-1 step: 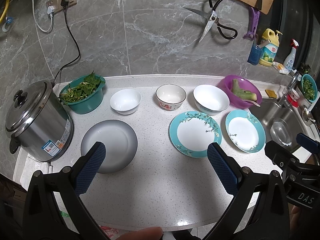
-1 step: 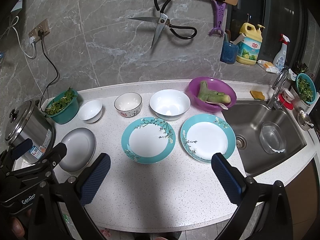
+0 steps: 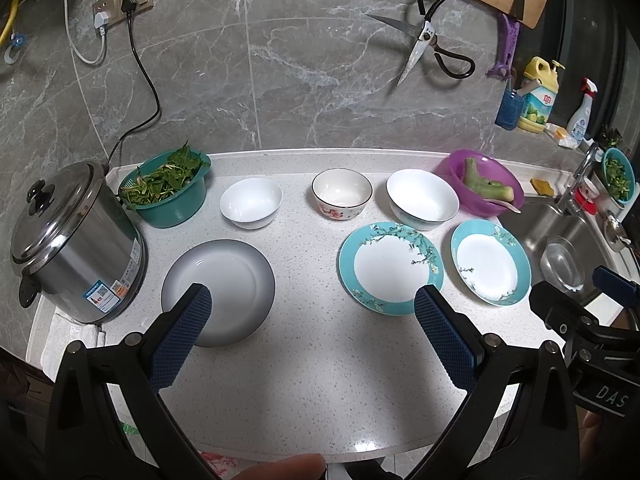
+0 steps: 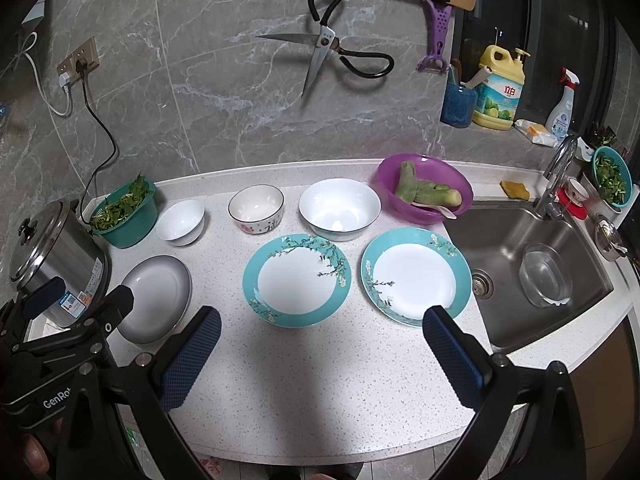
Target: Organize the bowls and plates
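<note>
Grippers: left gripper (image 3: 308,308) and right gripper (image 4: 320,332) hover above the tabletop (image 3: 320,380), jaws spread wide, holding nothing.
Change: none visible between the paired views; by the look of it, sorting has not begun.
Plates: grey plate (image 3: 218,292) nearest the left gripper; two teal-rimmed plates (image 4: 297,280) (image 4: 416,276) lie side by side ahead of the right.
Bowls: three bowls (image 3: 251,208) (image 3: 342,194) (image 3: 422,201) line the back row, unstacked.
Edges: rice cooker (image 3: 76,244) left, sink (image 4: 536,268) right.

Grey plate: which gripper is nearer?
Left. The left gripper hangs open with one finger over the grey plate; the right gripper is open farther right, before the teal plates.
</note>
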The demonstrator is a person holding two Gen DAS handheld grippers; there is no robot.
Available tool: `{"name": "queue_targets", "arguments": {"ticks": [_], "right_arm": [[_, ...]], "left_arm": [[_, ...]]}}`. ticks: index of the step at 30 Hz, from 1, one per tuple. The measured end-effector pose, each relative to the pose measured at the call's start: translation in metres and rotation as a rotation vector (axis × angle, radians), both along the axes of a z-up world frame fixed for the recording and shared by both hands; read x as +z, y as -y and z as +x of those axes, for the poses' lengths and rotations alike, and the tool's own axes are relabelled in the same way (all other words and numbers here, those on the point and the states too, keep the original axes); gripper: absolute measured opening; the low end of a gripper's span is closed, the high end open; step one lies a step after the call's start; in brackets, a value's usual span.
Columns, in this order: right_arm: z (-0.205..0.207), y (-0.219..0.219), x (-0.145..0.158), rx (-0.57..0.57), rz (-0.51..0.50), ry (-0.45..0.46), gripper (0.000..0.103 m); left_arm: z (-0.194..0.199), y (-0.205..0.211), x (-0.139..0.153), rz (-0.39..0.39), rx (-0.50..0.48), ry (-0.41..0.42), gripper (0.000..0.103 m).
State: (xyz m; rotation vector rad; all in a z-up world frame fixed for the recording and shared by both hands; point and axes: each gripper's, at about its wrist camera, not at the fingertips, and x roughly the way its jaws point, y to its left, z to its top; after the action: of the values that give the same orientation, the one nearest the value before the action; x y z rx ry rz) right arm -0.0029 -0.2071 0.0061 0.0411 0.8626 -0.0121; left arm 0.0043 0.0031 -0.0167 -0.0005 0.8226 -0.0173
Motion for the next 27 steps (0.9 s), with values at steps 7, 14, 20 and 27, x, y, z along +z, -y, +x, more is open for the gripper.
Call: {"name": "queue_targets", "arguments": {"ticks": [7, 14, 20, 27], "right_arm": [[0.008, 0.000, -0.005, 0.005, 0.002, -0.014, 0.103], [0.009, 0.000, -0.006, 0.010, 0.002, -0.021, 0.103], [0.014, -0.002, -0.007, 0.028, 0.003, -0.033, 0.103], [0.017, -0.001, -0.008, 0.051, 0.000, -0.038, 0.103]], "left_arm": [[0.008, -0.002, -0.008, 0.004, -0.001, -0.008, 0.103], [0.008, -0.002, -0.007, 0.005, 0.004, -0.013, 0.103], [0.009, -0.002, -0.010, 0.011, 0.028, -0.022, 0.103], [0.006, -0.001, -0.011, 0.011, 0.050, -0.027, 0.103]]}}
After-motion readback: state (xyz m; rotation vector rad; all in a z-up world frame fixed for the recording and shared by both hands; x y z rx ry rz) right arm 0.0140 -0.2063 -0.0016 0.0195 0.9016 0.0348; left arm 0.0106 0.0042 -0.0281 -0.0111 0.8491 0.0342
